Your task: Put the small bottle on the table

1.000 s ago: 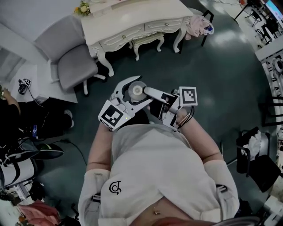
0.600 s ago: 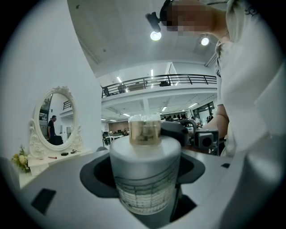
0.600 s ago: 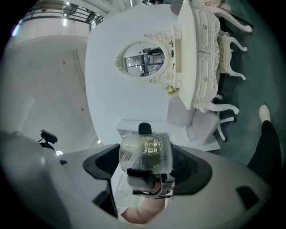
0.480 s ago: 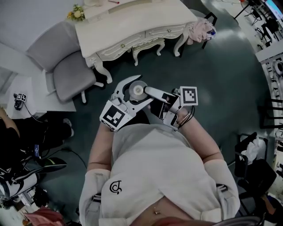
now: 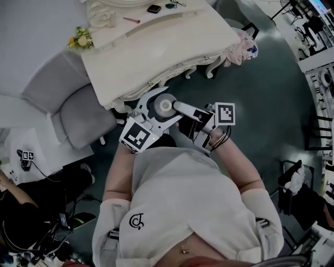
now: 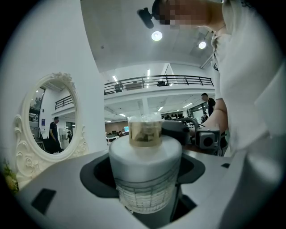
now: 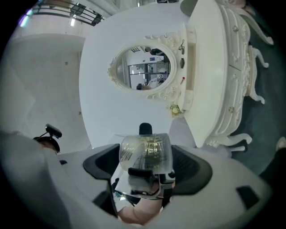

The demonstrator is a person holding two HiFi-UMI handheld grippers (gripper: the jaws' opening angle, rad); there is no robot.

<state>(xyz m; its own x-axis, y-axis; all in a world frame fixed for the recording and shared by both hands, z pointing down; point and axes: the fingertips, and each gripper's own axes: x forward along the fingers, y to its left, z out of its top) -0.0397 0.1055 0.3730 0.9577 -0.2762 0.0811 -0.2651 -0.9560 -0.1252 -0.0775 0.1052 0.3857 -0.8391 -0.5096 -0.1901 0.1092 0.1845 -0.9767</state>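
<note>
A small bottle (image 6: pixel 145 165) with a white body, a gold neck and a clear cap is held in the air in front of the person's chest. My left gripper (image 5: pixel 155 106) is shut round its white body (image 5: pixel 161 107). My right gripper (image 5: pixel 179 109) meets it from the right and is shut on the clear cap (image 7: pixel 145 150). The white ornate dressing table (image 5: pixel 156 47) stands just beyond the grippers, and its edge and carved legs (image 7: pixel 219 71) fill the right of the right gripper view.
An oval white-framed mirror (image 6: pixel 48 117) stands on the table by the wall. Yellow flowers (image 5: pixel 79 39), a red pen (image 5: pixel 131 20) and a small dark item (image 5: pixel 154 8) lie on the tabletop. A grey chair (image 5: pixel 78 112) stands left of the table. Another person (image 5: pixel 21 208) sits at lower left.
The table has come closer, growing and sliding down-left in the head view, and the chair has shifted left. Both grippers keep the same hold on the bottle.
</note>
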